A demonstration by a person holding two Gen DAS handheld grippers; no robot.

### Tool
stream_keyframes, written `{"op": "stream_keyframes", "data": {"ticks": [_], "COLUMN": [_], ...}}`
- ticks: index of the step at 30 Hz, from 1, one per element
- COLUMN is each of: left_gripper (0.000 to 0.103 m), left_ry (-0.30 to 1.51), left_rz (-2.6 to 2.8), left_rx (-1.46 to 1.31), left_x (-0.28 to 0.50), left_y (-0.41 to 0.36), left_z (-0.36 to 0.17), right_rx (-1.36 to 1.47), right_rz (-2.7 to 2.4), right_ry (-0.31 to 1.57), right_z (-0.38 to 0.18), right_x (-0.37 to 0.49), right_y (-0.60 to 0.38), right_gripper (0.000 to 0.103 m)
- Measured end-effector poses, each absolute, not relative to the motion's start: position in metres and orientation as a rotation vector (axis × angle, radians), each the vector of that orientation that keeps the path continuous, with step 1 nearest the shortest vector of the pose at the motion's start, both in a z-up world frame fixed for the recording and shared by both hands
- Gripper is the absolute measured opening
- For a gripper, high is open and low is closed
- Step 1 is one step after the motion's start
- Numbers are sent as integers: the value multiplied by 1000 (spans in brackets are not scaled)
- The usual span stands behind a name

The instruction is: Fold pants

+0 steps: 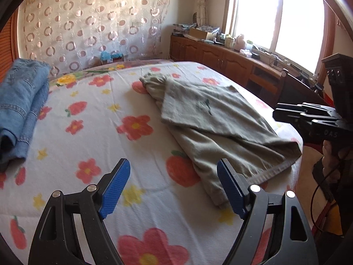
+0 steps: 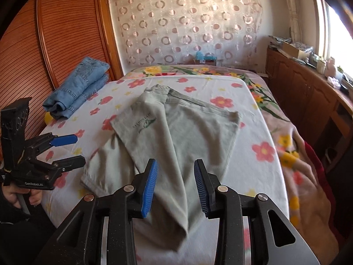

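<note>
Blue-padded right tongs (image 2: 175, 184) (parted, empty) hover above pants (image 2: 176, 132).

We have two fisheye views, each looking forward and downward along a handheld gripper's two blue-padded fingers over a bed. Our left wrist camera sits close above the flowered sheet (image 1: 143, 176), facing the window (image 1: 275, 11), with the grey-green pants (image 1: 209, 114) to its right. Our right wrist camera hangs directly over those pants (image 2: 176, 132), facing the patterned curtain (image 2: 187, 22). Both views share the pants, folded jeans (image 1: 19, 106) (image 2: 77, 86), curtain and wooden cabinets (image 1: 220, 57)
</note>
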State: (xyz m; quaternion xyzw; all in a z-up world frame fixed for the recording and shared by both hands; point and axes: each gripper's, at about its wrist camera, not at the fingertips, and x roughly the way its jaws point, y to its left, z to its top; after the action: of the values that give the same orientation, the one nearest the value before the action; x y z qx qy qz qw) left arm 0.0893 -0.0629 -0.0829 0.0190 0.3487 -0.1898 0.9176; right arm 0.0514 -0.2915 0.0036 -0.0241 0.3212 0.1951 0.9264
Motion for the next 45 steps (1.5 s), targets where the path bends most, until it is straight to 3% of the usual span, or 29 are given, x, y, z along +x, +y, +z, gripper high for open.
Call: {"op": "stream_keyframes", "data": {"ticks": [15, 42, 45], "left_gripper": [82, 82, 82], "left_ry": [548, 554, 552], "left_rz": [-267, -247, -246], "left_rx": [11, -47, -47], "left_x": [114, 107, 106], "left_y": [-16, -4, -3], "left_z": [-62, -81, -81], "right_rx": [-89, -256, -274], "right_rz": [529, 616, 620], "right_ry": [668, 763, 757], "right_z": [-4, -40, -42], "right_x": [121, 170, 169], "right_y": [-233, -165, -160], "right_gripper": [36, 36, 40]}}
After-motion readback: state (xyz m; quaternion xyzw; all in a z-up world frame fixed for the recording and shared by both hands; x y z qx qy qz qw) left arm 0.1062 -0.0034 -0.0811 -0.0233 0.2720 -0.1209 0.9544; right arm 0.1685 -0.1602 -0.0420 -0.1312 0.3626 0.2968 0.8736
